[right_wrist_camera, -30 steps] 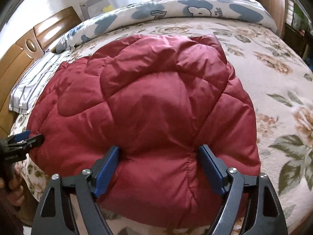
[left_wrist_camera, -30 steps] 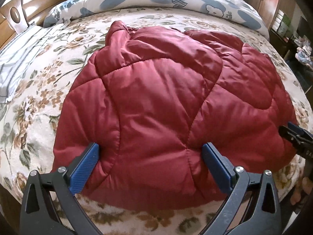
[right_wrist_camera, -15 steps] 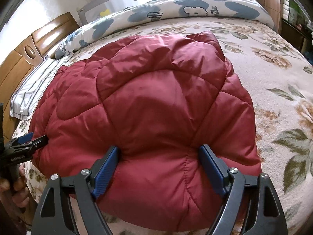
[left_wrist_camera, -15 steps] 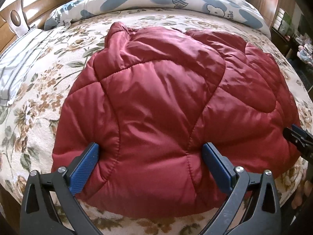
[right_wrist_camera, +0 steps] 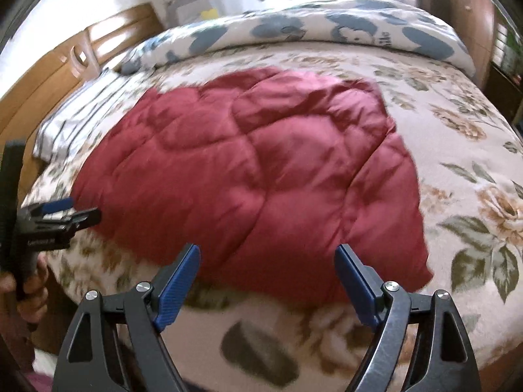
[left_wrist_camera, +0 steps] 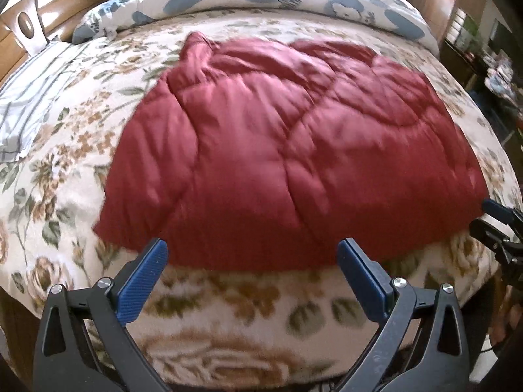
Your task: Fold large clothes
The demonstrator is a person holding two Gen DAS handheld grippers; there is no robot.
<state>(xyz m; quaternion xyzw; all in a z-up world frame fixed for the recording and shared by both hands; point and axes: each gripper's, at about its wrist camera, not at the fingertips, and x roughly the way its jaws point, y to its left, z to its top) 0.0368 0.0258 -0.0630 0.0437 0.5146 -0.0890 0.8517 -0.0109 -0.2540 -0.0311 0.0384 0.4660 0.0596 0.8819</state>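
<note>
Holding nothing, your left gripper (left_wrist_camera: 253, 254) and right gripper (right_wrist_camera: 267, 259) gape wide just short of the red quilted jacket (left_wrist_camera: 287, 150) lying on the floral blanket (left_wrist_camera: 228, 313). Only your right view shows the left gripper's white lettering, too blurred to read.

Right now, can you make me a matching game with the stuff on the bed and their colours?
Things:
1. puffy jacket
2. bed blanket
3. rolled duvet
4. headboard

Colours:
A. cream with brown flowers
B. wooden brown
C. dark red
D. white with blue shapes

Pairs: 1-C, 2-A, 3-D, 4-B
</note>
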